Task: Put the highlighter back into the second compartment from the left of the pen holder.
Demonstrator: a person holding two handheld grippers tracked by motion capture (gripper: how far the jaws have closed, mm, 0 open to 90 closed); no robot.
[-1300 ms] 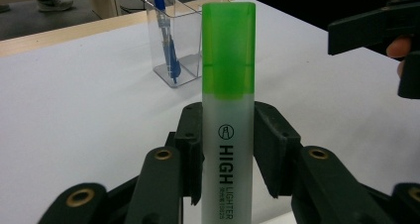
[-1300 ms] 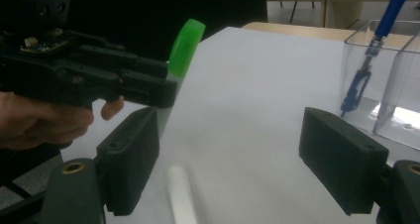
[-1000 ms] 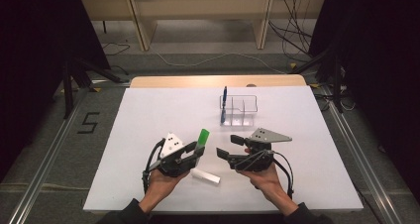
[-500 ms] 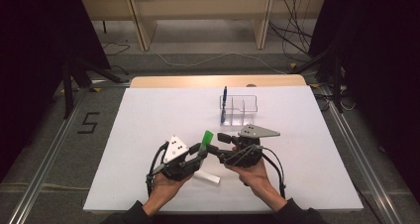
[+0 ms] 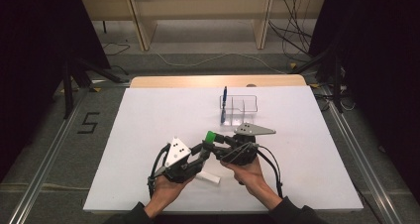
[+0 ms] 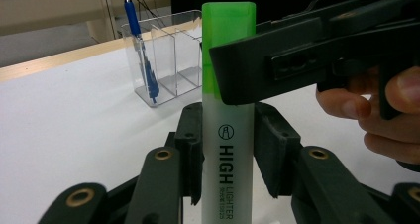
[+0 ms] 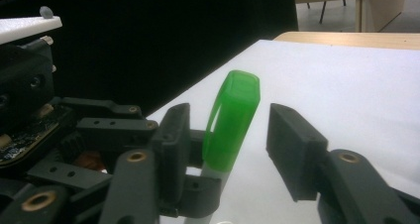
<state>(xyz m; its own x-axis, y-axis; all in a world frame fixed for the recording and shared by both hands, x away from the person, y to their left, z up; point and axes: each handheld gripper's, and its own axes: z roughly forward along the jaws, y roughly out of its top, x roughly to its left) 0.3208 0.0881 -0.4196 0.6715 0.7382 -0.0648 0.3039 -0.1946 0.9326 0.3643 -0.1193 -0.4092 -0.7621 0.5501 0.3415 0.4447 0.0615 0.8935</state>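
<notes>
A highlighter (image 6: pixel 229 159) with a white body and a green cap (image 6: pixel 229 35) stands between the pads of my left gripper (image 6: pixel 229 135), which is shut on the body. In the high view my left gripper (image 5: pixel 202 153) holds it tilted up over the near middle of the white table, cap (image 5: pixel 211 136) uppermost. My right gripper (image 7: pixel 230 135) has come in from the right and straddles the cap (image 7: pixel 233 115). Its jaws have just been closing. The left pad lies near the cap, and the right pad still stands off with a gap.
A clear divided organiser (image 5: pixel 242 110) stands behind the grippers with a blue pen (image 5: pixel 224 102) upright in its left cell. A small white cylinder (image 5: pixel 208 178) lies on the table (image 5: pixel 148 115) under the hands. Dark floor and cables surround the table.
My right gripper has moved left to the highlighter and its jaws have narrowed around the green cap. The left gripper has stayed put with the highlighter.
</notes>
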